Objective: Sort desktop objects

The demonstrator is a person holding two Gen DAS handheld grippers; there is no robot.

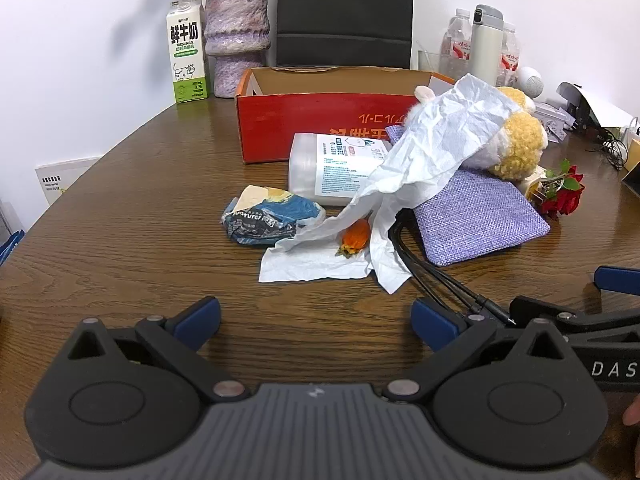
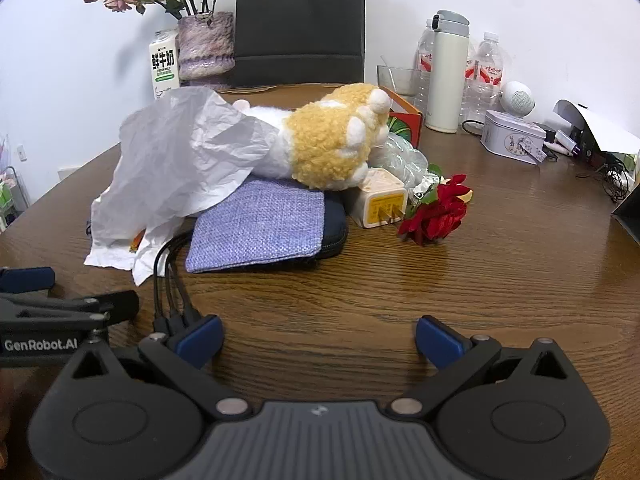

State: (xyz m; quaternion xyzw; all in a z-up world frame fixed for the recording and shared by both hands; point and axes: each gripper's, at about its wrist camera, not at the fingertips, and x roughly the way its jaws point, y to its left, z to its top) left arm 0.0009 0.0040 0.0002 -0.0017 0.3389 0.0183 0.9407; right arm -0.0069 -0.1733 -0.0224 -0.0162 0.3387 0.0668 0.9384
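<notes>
Right now the heap is untouched: a crumpled tissue drapes over a plush toy, which lies on a purple woven pouch, with a white wipes tub on its side against the open red box behind. Beside them sit a crushed blue wrapper, an orange scrap on the tissue's lower flap, a yellow plug and a red rose. Both tools hover short of the pile, tilted down at the worktop: the left tongs stand wide apart with nothing between them, and the right tongs are likewise spread and empty, black cables running up to their left pad. So this looks like the opening reach, no item picked. My read is the tissue wants lifting first, since it covers so much, and it will need a light pinch on a raised fold. Hidden bits: the toy's head under the tissue, a dark case mostly under the pouch, the box's inside, and whatever crinkled plastic lies behind the plug.
</notes>
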